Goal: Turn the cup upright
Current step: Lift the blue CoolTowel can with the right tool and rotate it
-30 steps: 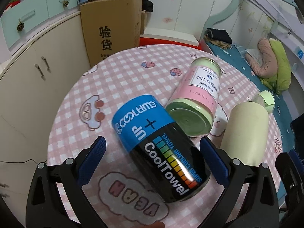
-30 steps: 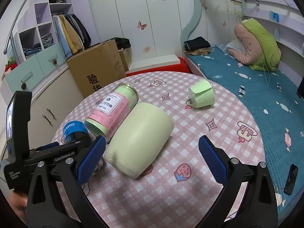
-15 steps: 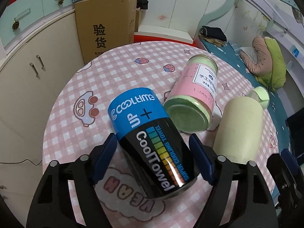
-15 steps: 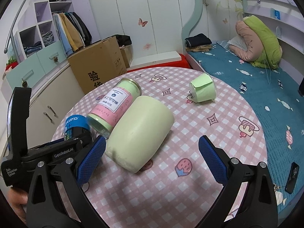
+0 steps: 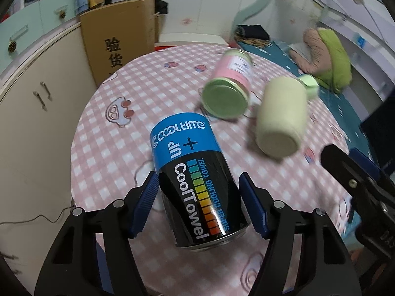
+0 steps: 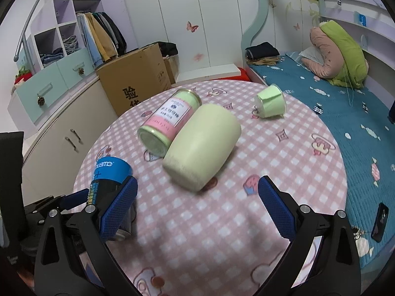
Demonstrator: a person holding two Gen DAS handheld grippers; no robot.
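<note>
My left gripper is shut on a black and blue CoolTowel can and holds it tilted above the pink checked table. The can also shows in the right wrist view, with the left gripper around it. My right gripper is open and empty above the table's near side. A pale green tumbler lies on its side mid-table, next to a pink-labelled jar, also on its side. A small green cup lies tipped at the far right.
A cardboard box stands behind the table by cream cabinets. A bed with a blue cover runs along the right. A phone lies on the bed near the table edge.
My left gripper has closed on the CoolTowel can and lifted its blue end off the table. The right gripper has stayed open, shifting only slightly.
</note>
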